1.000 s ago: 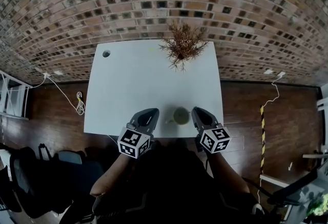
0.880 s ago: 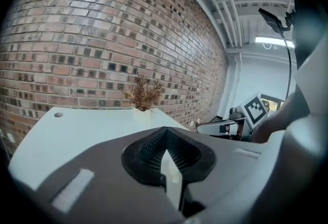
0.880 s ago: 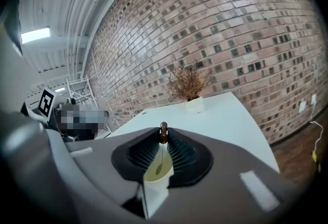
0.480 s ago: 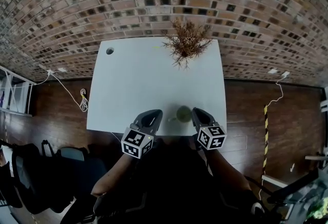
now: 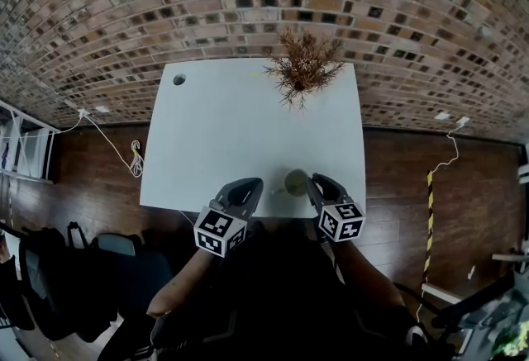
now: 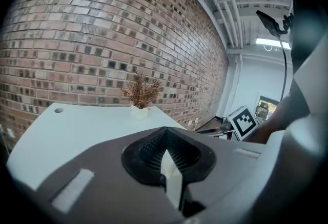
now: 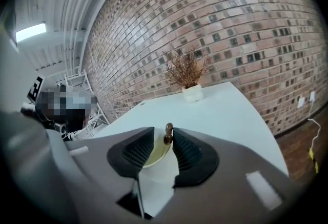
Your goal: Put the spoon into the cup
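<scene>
Right gripper beside cup, spoon inside

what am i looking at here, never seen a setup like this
A person holds tongs in each hand; no robot arm. One picture looks down from a camera on their head; the other two come from cameras on the tongs. On the white table stand a potted dried plant at the far edge and a cup at the near edge. The left tongs are shut, empty. The right tongs are open, the cup seen between their jaws, a brown spoon handle sticking out of it.
</scene>
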